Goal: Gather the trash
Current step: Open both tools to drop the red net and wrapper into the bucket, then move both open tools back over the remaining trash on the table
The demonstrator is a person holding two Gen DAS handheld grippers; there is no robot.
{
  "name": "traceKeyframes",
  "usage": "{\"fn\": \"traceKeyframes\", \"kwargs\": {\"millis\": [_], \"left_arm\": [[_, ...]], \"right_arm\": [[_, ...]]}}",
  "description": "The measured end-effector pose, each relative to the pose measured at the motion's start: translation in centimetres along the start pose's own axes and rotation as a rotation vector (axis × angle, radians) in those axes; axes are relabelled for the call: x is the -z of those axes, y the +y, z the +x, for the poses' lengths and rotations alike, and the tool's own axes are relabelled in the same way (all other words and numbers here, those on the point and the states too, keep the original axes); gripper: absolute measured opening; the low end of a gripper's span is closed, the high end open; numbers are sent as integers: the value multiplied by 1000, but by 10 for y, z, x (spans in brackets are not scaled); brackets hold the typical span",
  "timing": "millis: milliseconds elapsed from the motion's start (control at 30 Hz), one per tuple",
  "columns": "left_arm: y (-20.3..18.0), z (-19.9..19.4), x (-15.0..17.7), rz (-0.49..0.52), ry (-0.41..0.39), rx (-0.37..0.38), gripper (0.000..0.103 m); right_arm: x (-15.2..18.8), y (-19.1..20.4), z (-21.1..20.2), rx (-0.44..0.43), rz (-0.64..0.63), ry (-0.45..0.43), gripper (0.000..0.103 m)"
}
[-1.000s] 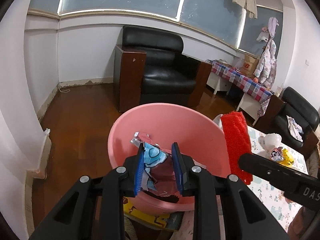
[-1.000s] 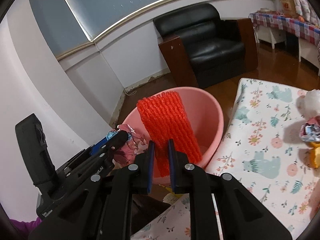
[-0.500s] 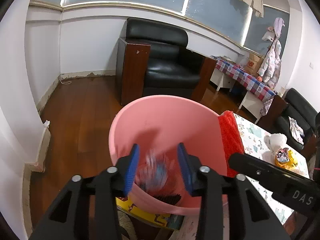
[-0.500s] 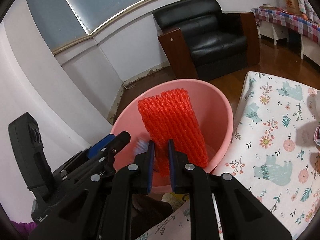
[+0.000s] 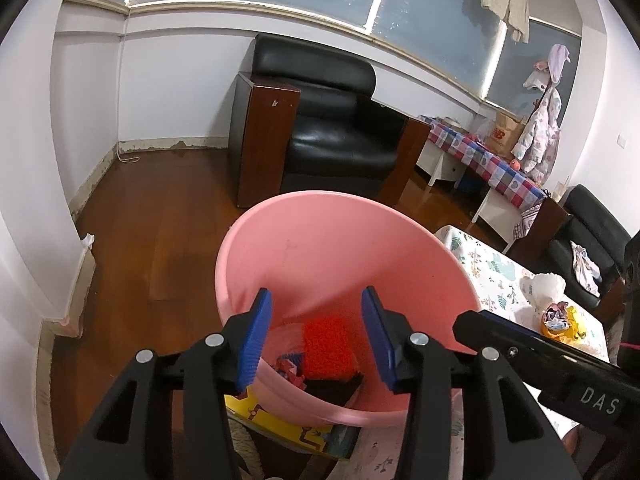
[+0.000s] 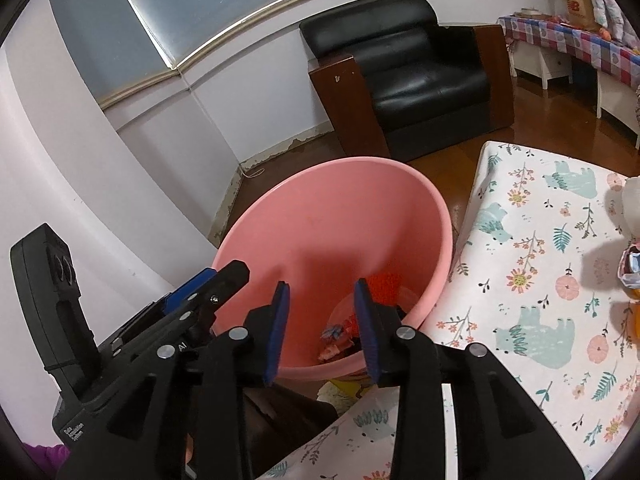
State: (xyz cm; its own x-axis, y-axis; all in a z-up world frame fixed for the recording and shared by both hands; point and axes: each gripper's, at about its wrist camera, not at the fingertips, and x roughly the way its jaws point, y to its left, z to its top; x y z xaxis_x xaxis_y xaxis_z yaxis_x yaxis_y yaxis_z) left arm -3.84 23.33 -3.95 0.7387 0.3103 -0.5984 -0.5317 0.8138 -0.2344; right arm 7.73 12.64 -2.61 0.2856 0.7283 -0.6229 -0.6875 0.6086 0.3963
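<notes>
I have both tools poised over the pink plastic basin (image 5: 320, 248), which sits just beside the edge of the tabletop (image 6: 532, 264) with its bear-and-flower cloth. My left tool (image 5: 316, 334) has its jaws spread wide; they have just been opening, and nothing is between them. Through the gap I look straight down into the basin, where the red foam fruit net (image 5: 328, 344) lies at the bottom with the crumpled snack wrapper (image 5: 290, 366) touching its left side. My right tool (image 6: 322, 328) has also just been opening; its blue pads (image 6: 366, 326) stand apart with nothing pinched, and the net (image 6: 384, 286) shows just past the right pad, down inside the basin, with the wrapper (image 6: 334, 338) lower between the pads in that view.

Each tool appears in the other's camera: the right one comes in as a black bar at the lower right of the left view, the left one (image 6: 200, 296) at the lower left of the right view, both near the basin's near rim.

More trash is on the tabletop: a white crumpled piece (image 5: 546, 286) and, just beside it, a yellow and silver wrapper (image 5: 560, 320). Under the basin a yellow printed sheet (image 5: 276, 416) pokes out. A black leather armchair (image 5: 340, 136) stands on the wooden floor (image 5: 160, 208) beyond.
</notes>
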Motion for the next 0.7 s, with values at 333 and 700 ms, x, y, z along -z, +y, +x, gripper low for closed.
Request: {"fn": "traceKeyframes", "kwargs": {"millis": [333,700], "left_arm": [[-3,-10,-1,8,-12,5,46],[-9,-22,-4,25,-31,3,46]], "right_arm": [[4,-4,-18,14,-11,-31,34],[7,-3,-37,21,-24,-71,34]]}}
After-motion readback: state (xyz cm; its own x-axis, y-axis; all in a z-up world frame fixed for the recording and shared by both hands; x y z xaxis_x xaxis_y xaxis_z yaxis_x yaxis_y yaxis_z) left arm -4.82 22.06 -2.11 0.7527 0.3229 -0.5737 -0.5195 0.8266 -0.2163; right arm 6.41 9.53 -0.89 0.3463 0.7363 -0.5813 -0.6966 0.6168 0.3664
